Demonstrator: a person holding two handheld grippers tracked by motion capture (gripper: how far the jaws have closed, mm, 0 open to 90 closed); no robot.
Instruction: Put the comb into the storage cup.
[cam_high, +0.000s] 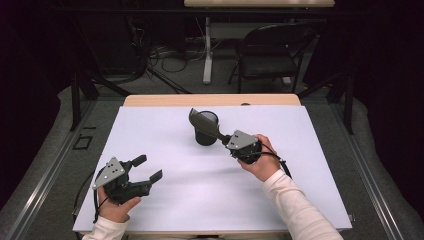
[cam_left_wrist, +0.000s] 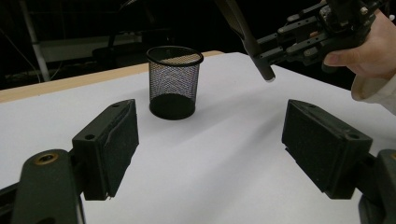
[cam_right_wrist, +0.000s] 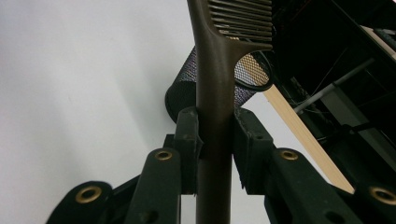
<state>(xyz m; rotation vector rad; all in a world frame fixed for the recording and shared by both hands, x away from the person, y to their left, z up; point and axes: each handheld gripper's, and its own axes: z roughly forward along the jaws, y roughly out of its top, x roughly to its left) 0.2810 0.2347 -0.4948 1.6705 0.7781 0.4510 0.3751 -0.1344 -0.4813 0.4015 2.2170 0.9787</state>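
Brown plastic, the comb (cam_right_wrist: 215, 84) sits pinched by its handle between the fingers (cam_right_wrist: 189, 140) of my right gripper (cam_high: 226, 138), which press together on it. Its toothed end tilts up and away toward eleven o'clock, hanging over the rim of the black mesh cup (cam_high: 205, 129) without yet going in. I judge the pick-up done and the carry nearly done; what is left is to tip the comb down into the cup and let go.

My left gripper (cam_high: 145, 170) rests low at seven o'clock on the counter (cam_high: 300, 165), well apart from the cup, its fingers (cam_left_wrist: 112, 140) spread wide with nothing between them.

In the right gripper view the comb's far end runs off the top edge, and its handle covers much of the cup. In the left gripper view the toothed end is cut off at the top too, so I cannot tell how squarely it stands above the opening. Beyond the counter, the chair (cam_high: 272, 50) and cables (cam_high: 165, 57) are dim.
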